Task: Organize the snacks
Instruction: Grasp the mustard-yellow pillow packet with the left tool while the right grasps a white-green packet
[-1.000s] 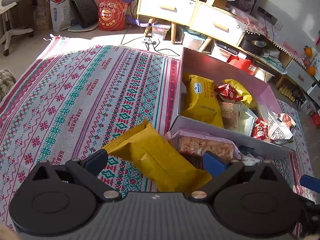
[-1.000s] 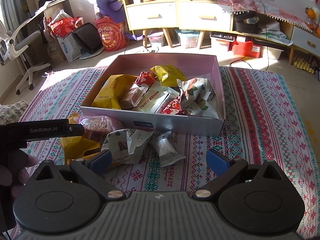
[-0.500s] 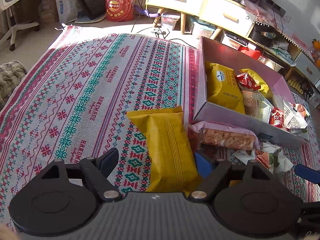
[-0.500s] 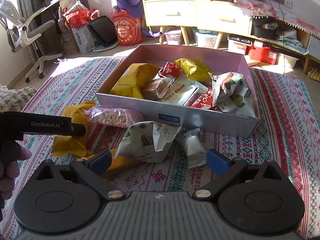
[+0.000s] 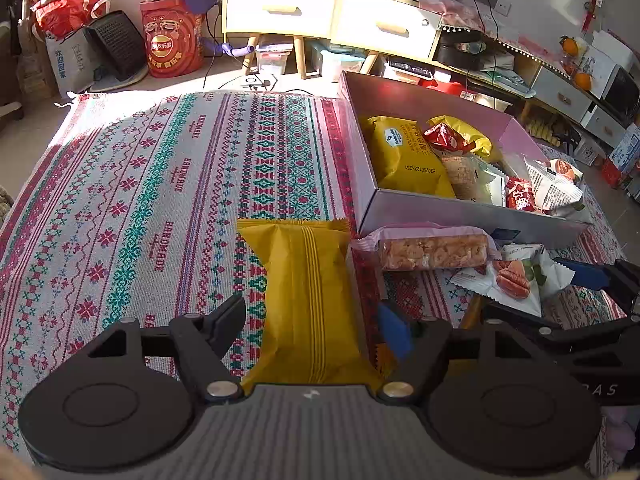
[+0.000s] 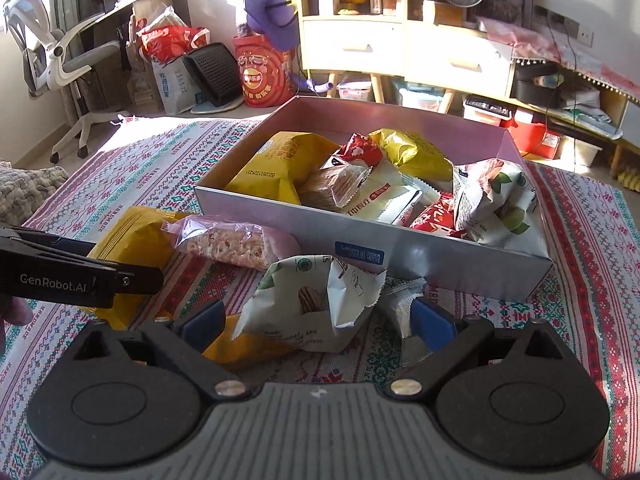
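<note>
Our left gripper (image 5: 312, 322), jaws just closing, straddles the yellow packet (image 5: 308, 296) at bottom center without pinching; right gripper (image 6: 316, 320) gapes around the white pouch (image 6: 316, 300).

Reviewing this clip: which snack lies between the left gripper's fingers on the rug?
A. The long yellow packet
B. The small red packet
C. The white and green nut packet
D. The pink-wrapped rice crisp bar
A: the yellow packet lies lengthwise between the left gripper's open fingers, whose jaws have just been closing.
</note>
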`<action>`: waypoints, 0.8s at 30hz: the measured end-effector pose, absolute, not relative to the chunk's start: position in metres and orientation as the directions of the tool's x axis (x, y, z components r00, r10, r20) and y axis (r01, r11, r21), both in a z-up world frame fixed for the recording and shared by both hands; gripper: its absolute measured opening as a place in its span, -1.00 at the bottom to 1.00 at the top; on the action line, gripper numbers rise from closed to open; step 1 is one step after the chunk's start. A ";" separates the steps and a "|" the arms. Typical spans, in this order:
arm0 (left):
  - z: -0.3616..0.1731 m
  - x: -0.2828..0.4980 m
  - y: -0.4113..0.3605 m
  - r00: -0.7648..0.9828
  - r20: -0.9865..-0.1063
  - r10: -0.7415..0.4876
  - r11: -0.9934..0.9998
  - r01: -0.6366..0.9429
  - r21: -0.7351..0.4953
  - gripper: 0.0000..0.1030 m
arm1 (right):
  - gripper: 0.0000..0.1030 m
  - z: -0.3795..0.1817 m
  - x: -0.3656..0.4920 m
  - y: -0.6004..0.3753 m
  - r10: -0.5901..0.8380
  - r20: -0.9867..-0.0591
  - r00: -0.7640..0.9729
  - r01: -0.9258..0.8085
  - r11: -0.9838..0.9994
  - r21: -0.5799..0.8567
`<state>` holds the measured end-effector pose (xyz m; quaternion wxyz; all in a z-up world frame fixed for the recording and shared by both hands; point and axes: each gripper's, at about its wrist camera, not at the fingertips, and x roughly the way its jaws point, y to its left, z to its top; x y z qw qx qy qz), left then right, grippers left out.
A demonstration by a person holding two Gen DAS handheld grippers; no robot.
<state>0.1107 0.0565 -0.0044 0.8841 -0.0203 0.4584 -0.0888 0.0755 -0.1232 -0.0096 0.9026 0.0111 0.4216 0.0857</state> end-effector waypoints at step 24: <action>-0.006 0.110 0.057 0.559 -0.816 -0.151 0.988 0.099 -0.115 -0.04 | 0.15 -0.003 0.077 -0.120 0.159 -0.756 0.635 -0.168 0.984 0.066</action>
